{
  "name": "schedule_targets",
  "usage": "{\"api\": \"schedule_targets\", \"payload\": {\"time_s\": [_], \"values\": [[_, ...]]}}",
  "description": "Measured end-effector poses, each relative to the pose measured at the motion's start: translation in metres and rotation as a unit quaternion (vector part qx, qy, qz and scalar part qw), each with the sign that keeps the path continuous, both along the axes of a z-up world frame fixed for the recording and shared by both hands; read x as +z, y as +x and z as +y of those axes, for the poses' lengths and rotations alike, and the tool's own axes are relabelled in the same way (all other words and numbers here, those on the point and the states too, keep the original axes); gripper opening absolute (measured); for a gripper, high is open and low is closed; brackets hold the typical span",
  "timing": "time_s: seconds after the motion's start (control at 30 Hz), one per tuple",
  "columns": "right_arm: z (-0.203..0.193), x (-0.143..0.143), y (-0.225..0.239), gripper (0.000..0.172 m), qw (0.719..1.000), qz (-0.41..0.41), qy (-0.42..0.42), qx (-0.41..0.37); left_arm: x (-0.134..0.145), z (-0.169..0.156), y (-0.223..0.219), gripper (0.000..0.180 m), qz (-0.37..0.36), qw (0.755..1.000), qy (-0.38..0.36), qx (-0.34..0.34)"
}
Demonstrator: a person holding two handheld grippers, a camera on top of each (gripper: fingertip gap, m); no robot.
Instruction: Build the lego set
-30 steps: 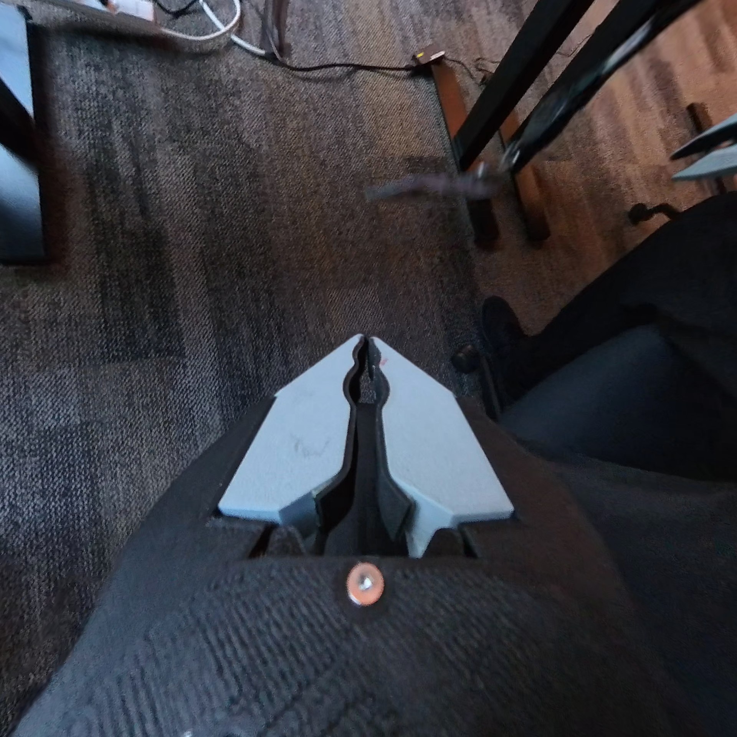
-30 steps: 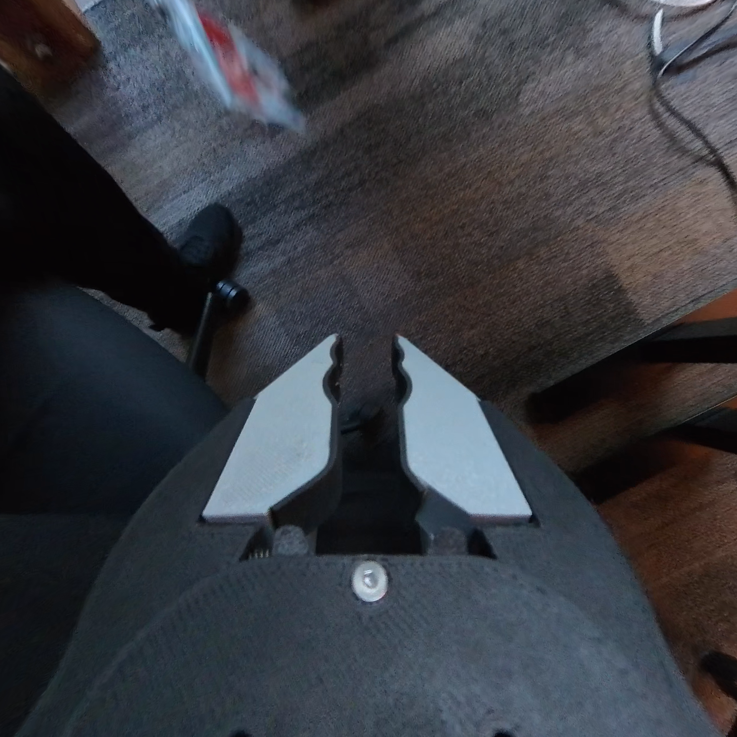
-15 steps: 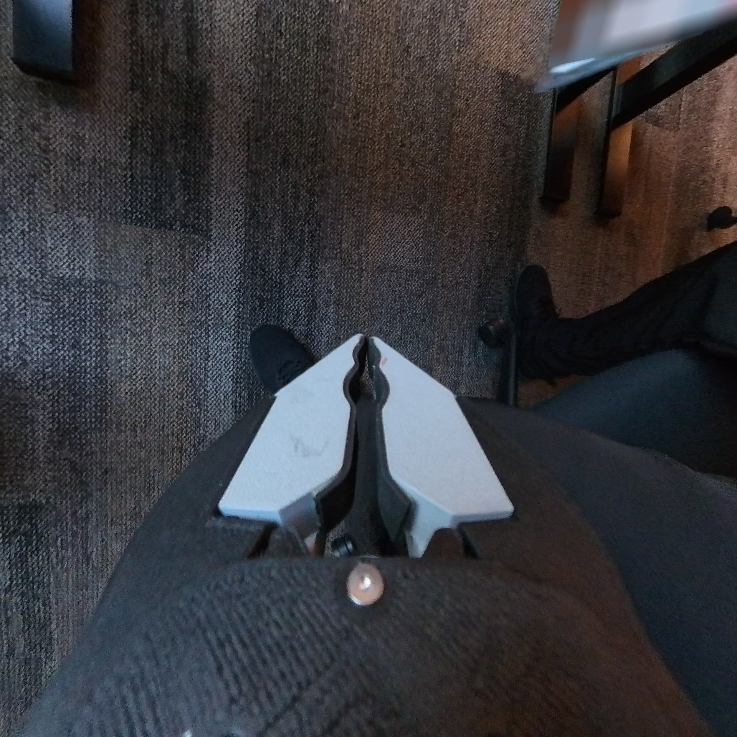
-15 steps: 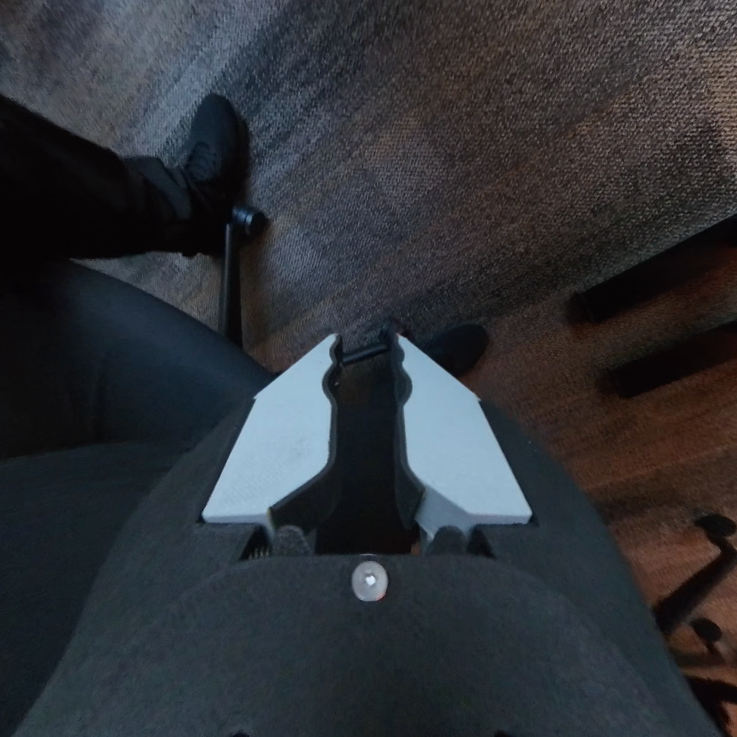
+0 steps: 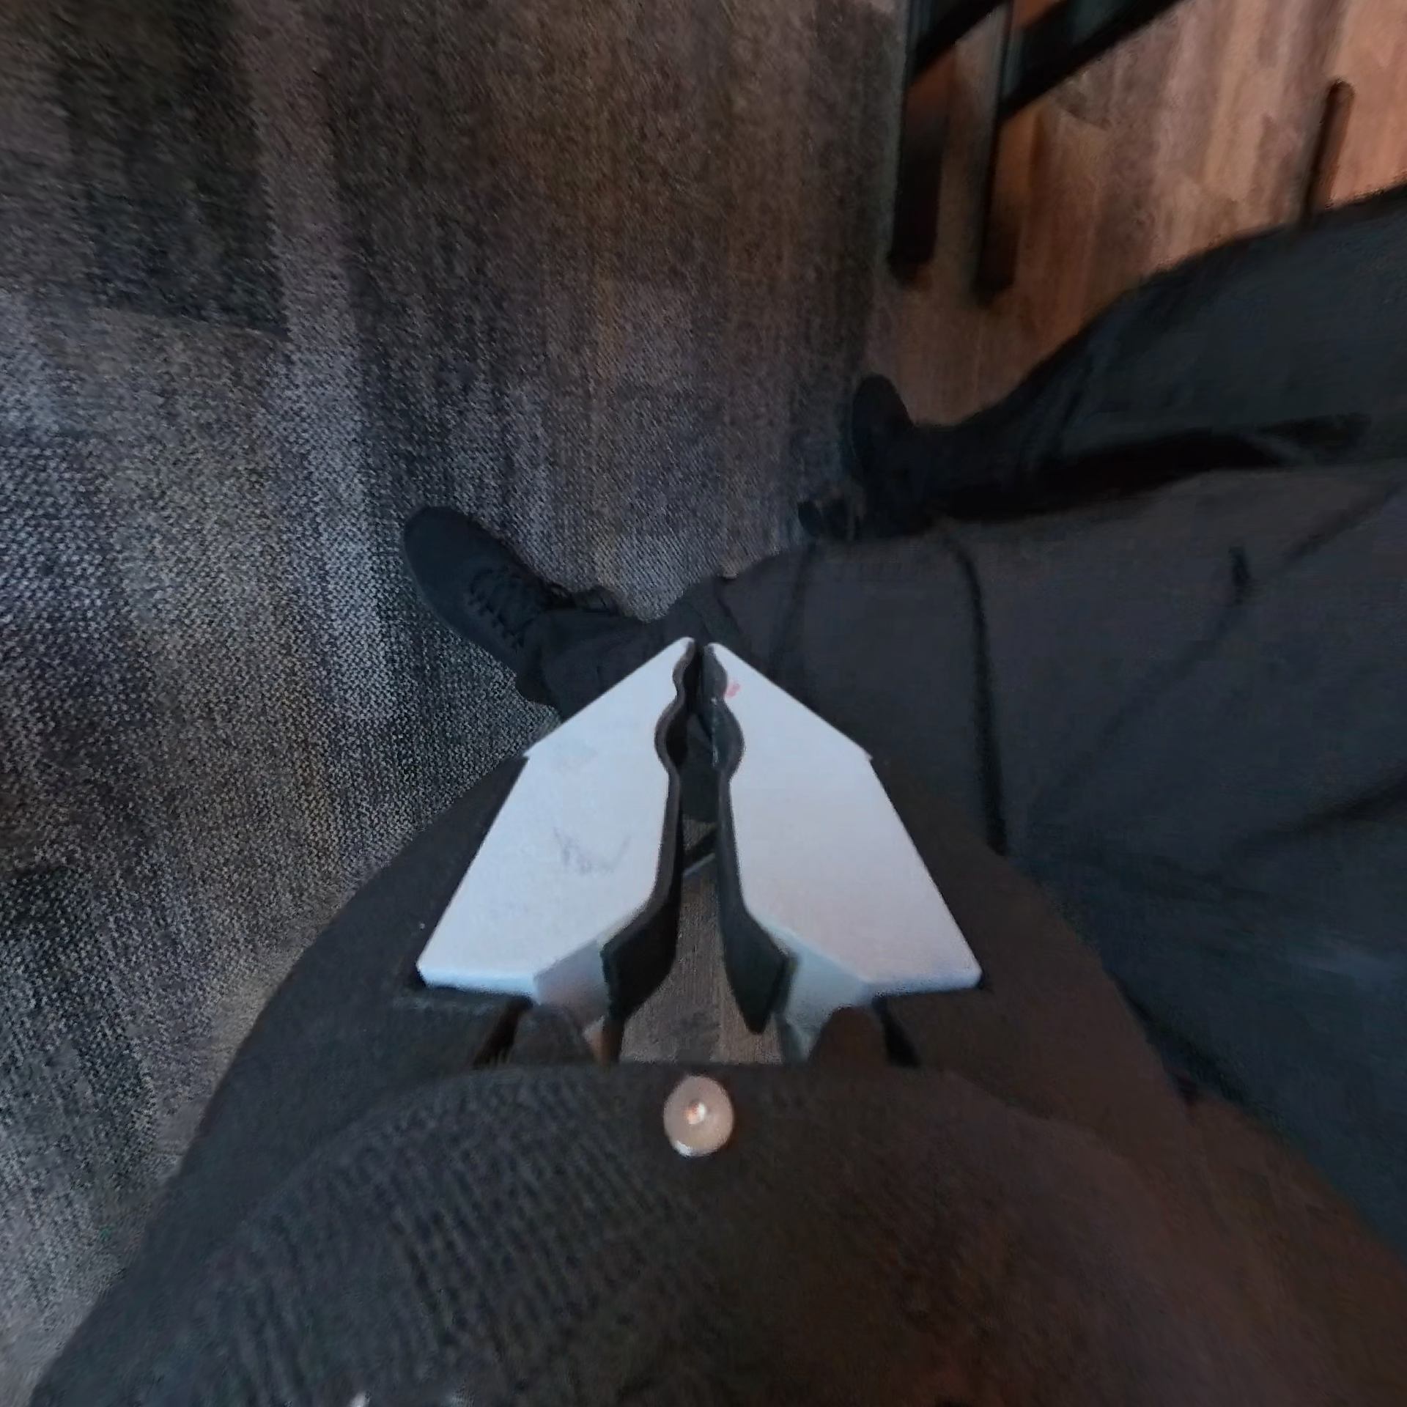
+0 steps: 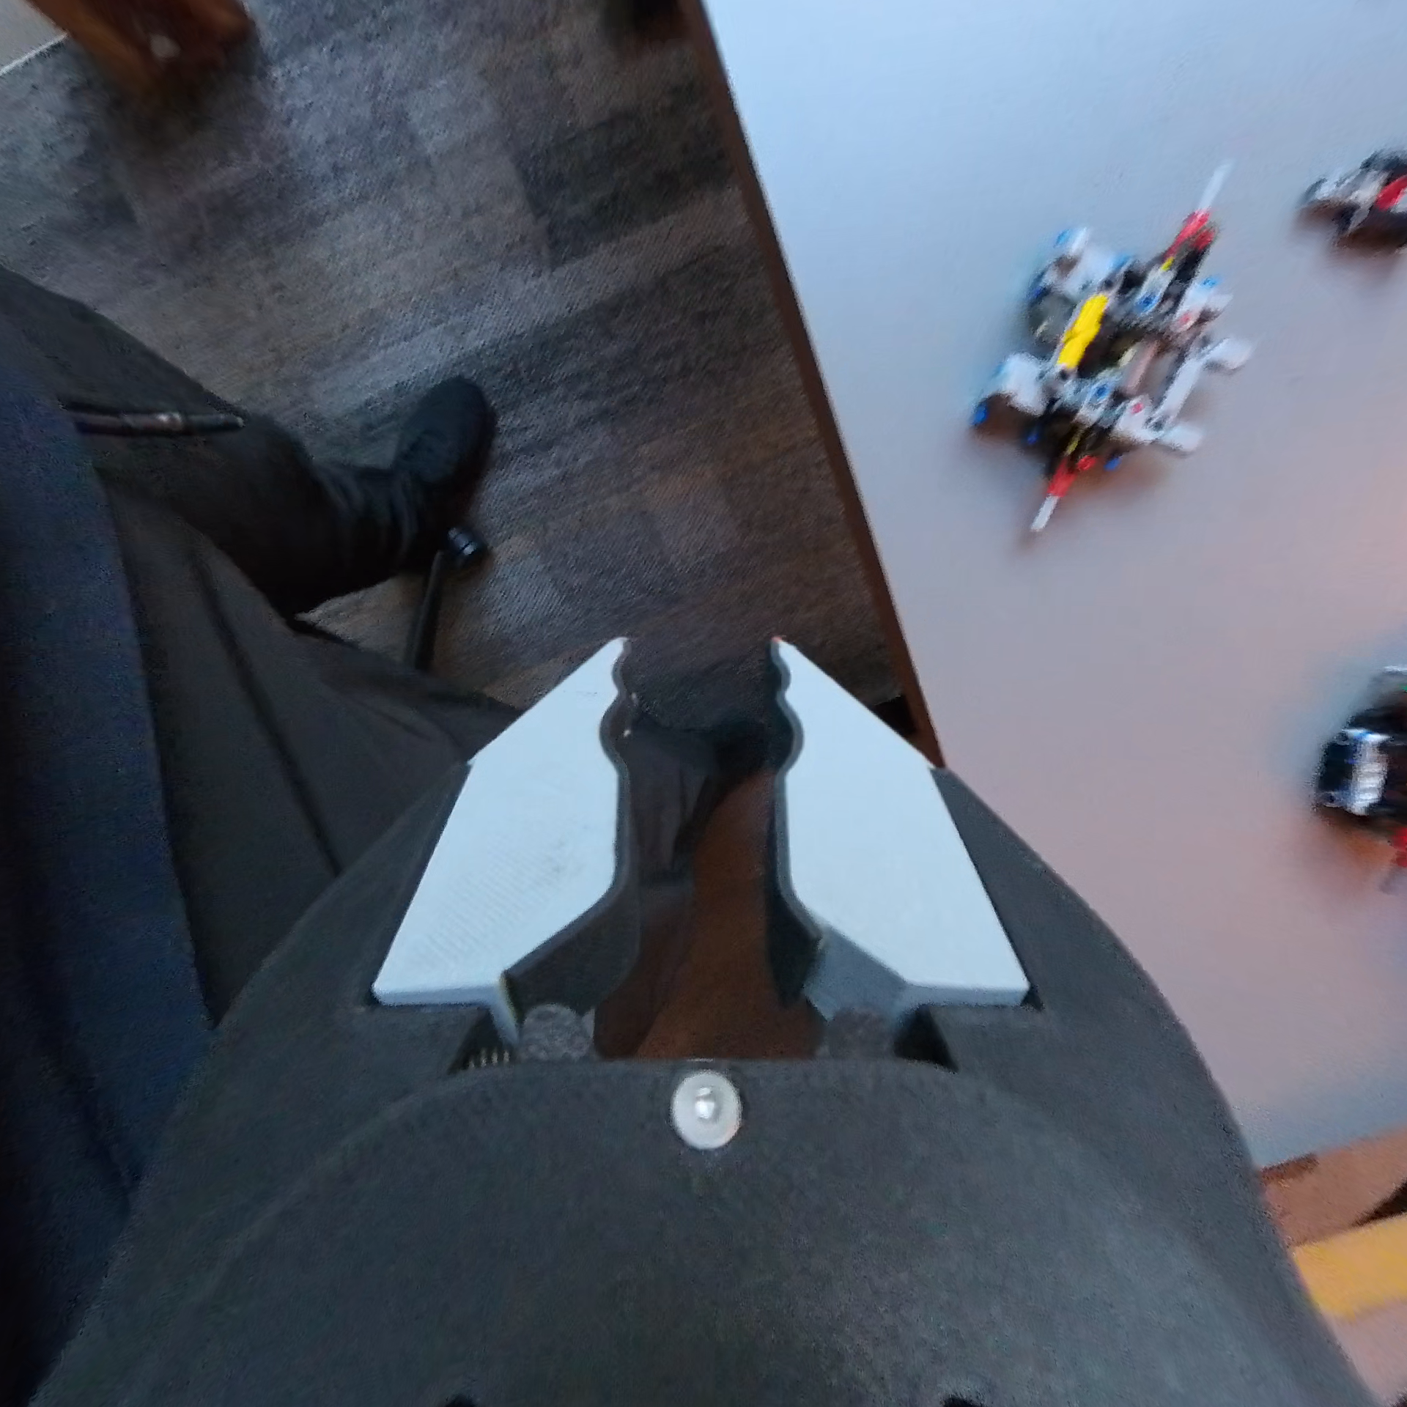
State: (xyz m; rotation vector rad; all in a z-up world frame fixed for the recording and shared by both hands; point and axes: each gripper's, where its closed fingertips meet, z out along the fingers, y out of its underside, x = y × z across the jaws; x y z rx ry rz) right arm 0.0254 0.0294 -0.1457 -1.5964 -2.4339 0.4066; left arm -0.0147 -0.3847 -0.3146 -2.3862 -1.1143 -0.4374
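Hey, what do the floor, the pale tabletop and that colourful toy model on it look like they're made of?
Grey floor: carpet, going by its woven, mottled weave. Pale tabletop: smooth matte surface with a brown edge, likely laminate. Colourful toy model: probably plastic bricks, though it is blurred.

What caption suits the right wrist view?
Open right claw above grey carpet, beside a white table bearing a toy brick model.
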Motion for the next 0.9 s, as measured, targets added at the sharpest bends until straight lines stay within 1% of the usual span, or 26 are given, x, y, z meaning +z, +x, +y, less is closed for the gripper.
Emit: {"api": "schedule_targets", "payload": {"time_s": [0.07,0.13,0.27,0.37,0.47,0.57,0.7,0.8,0.9], "values": [[-0.006,0.002,-0.008,0.031,0.999,0.007,0.017,-0.027,-0.010,-0.012,-0.003,0.000,-0.014,0.999,0.000,-0.051],[-0.013,0.000,-0.007,0.031,0.998,-0.005,0.028,-0.056,-0.023,-0.028,-0.006,0.000,-0.040,0.994,-0.011,-0.097],[-0.032,0.004,0.010,0.032,0.997,-0.029,0.044,-0.060,-0.032,-0.048,-0.005,0.006,-0.108,0.983,0.004,-0.146],[-0.041,0.001,0.028,0.032,0.996,-0.051,0.042,-0.067,-0.024,-0.053,0.002,0.014,-0.146,0.973,0.022,-0.176],[-0.046,-0.006,0.038,0.032,0.994,-0.056,0.031,-0.085,-0.008,-0.049,0.005,0.016,-0.163,0.965,0.033,-0.202],[-0.046,-0.029,0.049,0.032,0.991,-0.064,0.008,-0.114,0.003,-0.047,0.001,0.016,-0.165,0.961,0.019,-0.219],[-0.049,-0.065,0.063,0.031,0.984,-0.073,-0.041,-0.158,0.020,-0.037,-0.015,0.014,-0.181,0.961,-0.006,-0.209],[-0.051,-0.091,0.074,0.030,0.974,-0.067,-0.079,-0.199,0.038,-0.024,-0.028,0.014,-0.182,0.952,-0.040,-0.242],[-0.053,-0.118,0.097,0.029,0.958,-0.078,-0.123,-0.248,0.060,-0.003,-0.046,0.014,-0.172,0.941,-0.076,-0.280]]}}
